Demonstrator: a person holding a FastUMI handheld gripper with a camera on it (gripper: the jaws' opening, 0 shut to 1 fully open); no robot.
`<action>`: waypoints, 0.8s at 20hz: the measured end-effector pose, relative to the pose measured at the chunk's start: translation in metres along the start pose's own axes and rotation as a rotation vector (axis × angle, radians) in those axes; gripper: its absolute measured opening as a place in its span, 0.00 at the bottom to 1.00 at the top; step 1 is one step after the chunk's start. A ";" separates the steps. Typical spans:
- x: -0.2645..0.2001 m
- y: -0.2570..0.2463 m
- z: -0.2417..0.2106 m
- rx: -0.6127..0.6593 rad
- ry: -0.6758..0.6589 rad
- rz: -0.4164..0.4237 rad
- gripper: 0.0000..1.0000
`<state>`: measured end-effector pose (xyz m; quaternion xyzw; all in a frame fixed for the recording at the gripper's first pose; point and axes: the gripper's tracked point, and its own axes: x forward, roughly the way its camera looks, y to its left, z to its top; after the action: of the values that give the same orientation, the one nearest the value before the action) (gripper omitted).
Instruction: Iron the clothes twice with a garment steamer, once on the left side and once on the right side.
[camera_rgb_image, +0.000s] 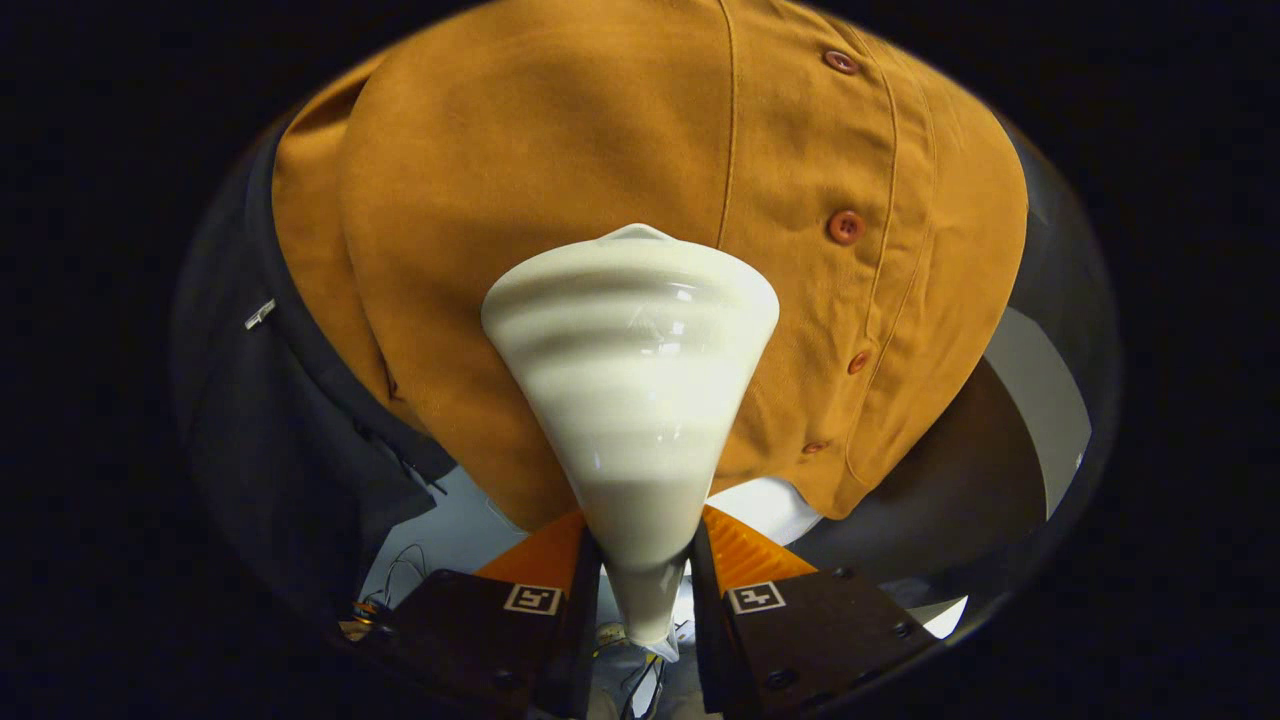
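Observation:
A cream-white garment steamer (632, 400) with a cone-shaped head stands up between my fingers, its narrow neck pinched by both. My gripper (645, 565) is shut on that neck. The wide steamer head rests against a mustard-orange button-up shirt (560, 170) that hangs just beyond it. The head sits left of the shirt's button placket (846, 227), on the panel beside it. The shirt's lower hem ends just above my fingertips.
A dark garment (290, 440) hangs to the left of the orange shirt, partly behind it. A white surface (1040, 400) shows to the lower right, and thin wires (400, 570) lie below the hem near the left finger.

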<state>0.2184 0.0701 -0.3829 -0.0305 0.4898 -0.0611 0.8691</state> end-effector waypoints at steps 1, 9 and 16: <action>0.002 -0.001 -0.005 0.001 0.015 0.004 0.46; -0.016 -0.022 -0.023 -0.029 0.020 0.035 0.46; -0.093 -0.056 0.008 -0.037 -0.156 0.058 0.45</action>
<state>0.1731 0.0275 -0.2933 -0.0369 0.4223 -0.0245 0.9054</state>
